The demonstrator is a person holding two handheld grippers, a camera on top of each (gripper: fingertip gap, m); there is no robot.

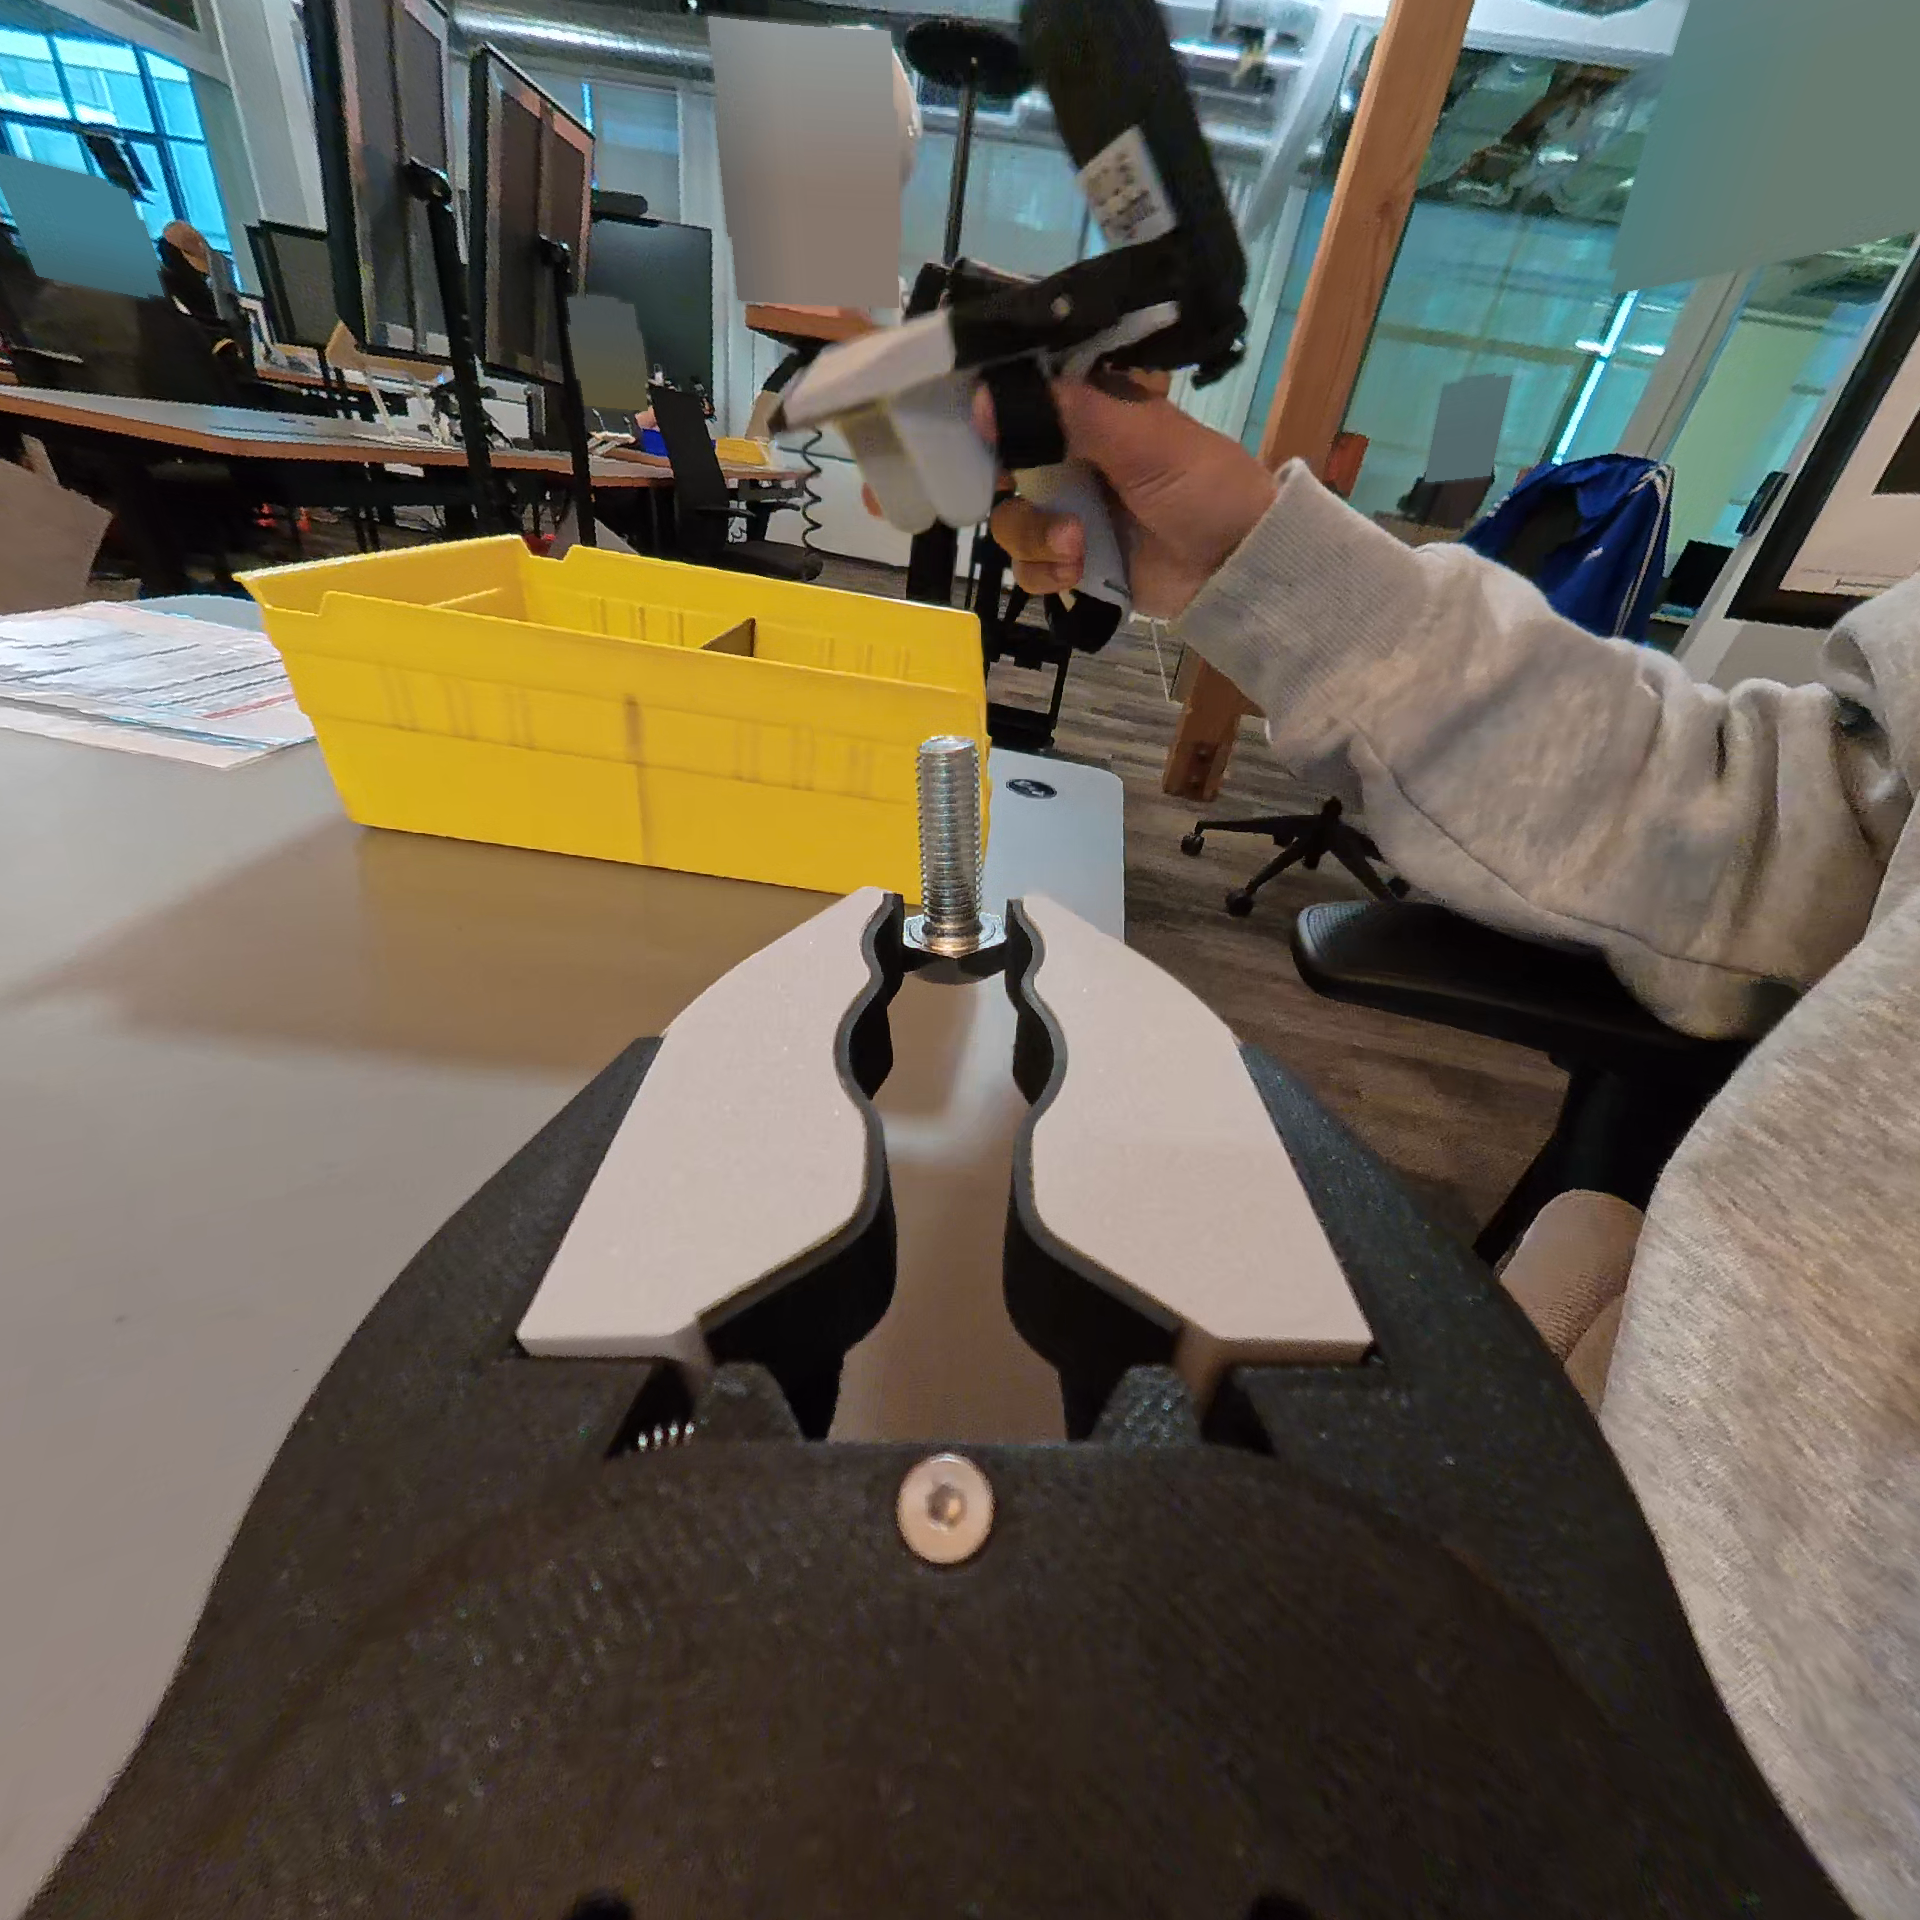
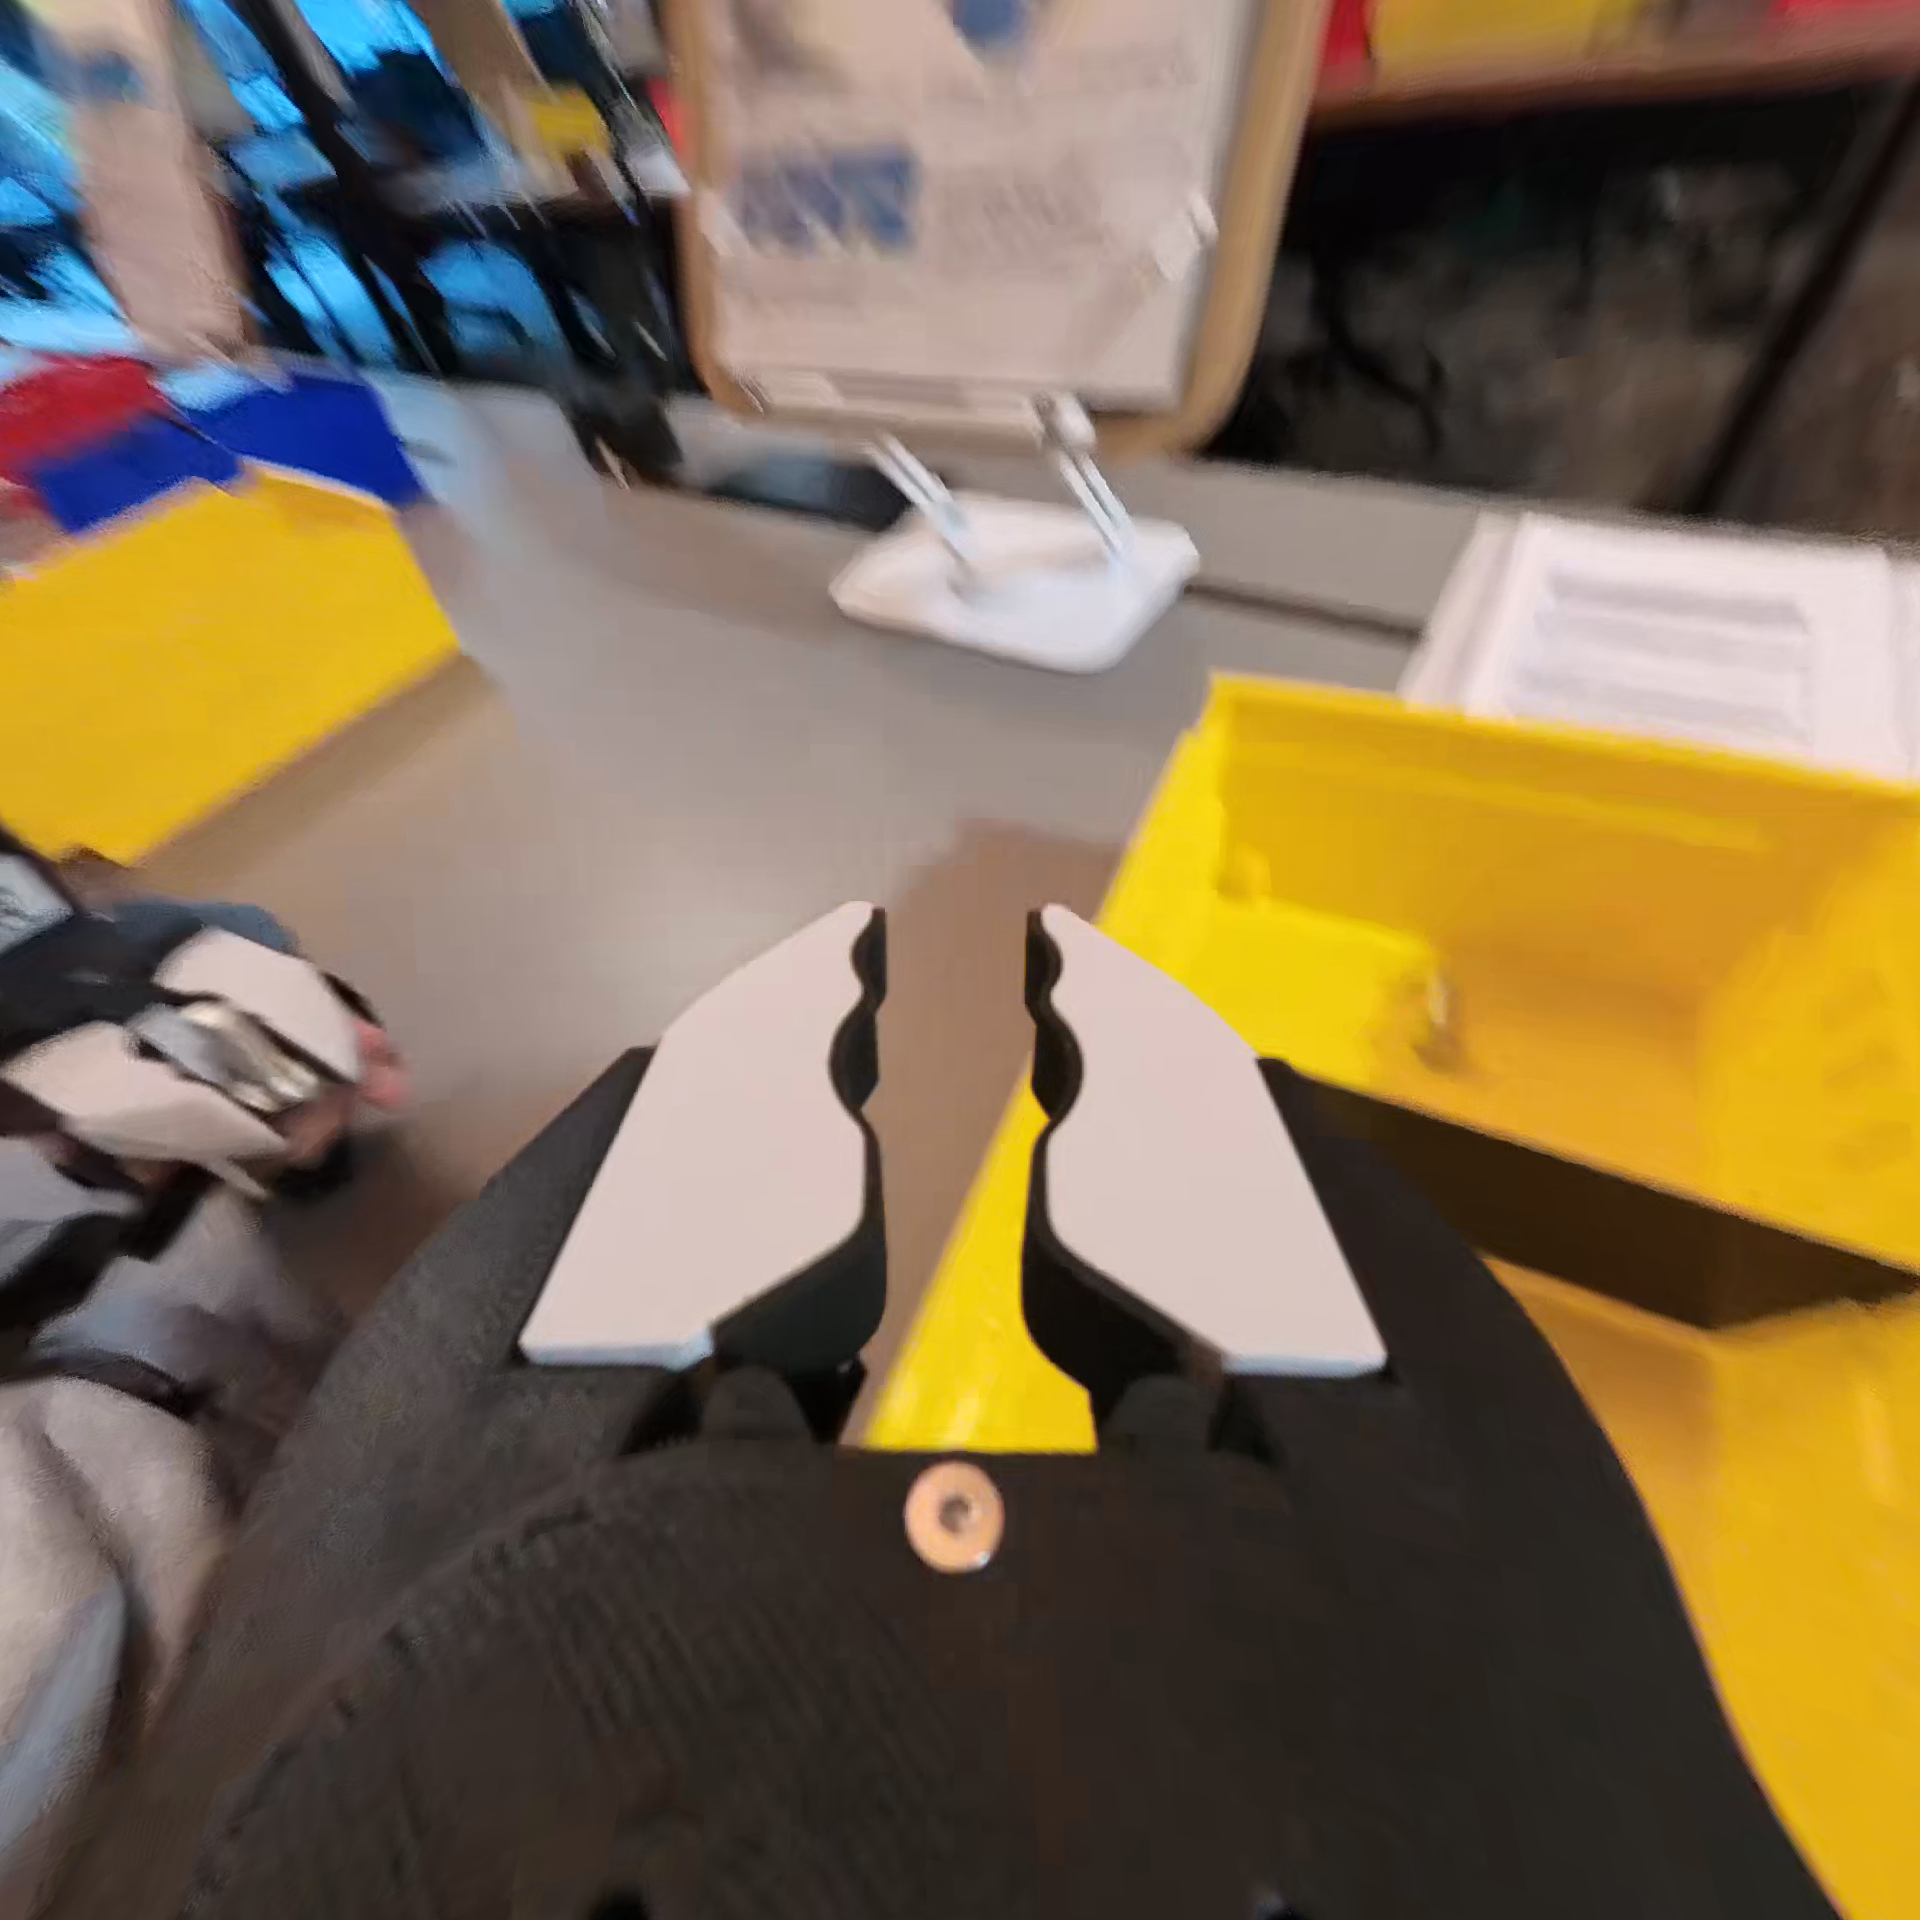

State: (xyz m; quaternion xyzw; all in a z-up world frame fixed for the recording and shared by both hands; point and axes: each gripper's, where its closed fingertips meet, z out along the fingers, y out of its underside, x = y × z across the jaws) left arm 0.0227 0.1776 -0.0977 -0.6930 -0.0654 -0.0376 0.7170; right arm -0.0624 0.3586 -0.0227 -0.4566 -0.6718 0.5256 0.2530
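Note:
My left gripper (image 1: 951, 914) is shut on the head of a silver threaded bolt (image 1: 948, 836), which stands upright between the fingertips above the grey table (image 1: 312, 1039). A yellow divided bin (image 1: 623, 707) sits on the table just beyond the bolt. My right gripper (image 1: 831, 400) is held high in the air by a hand in a grey sleeve, above and behind the bin. In the blurred right wrist view my right gripper (image 2: 956, 935) is open and empty, over the near-left rim of the yellow bin (image 2: 1507, 935). The left gripper (image 2: 208, 1049) shows at the lower left there.
A second yellow bin (image 2: 187, 665) stands at the far left with blue and red bins behind it. A white stand (image 2: 1018, 592) holds a framed sheet. Papers (image 1: 135, 675) lie on the table. A black chair (image 1: 1507, 987) is beside the table's right edge. One gripper's finger ends stand about 20 cm off the other's.

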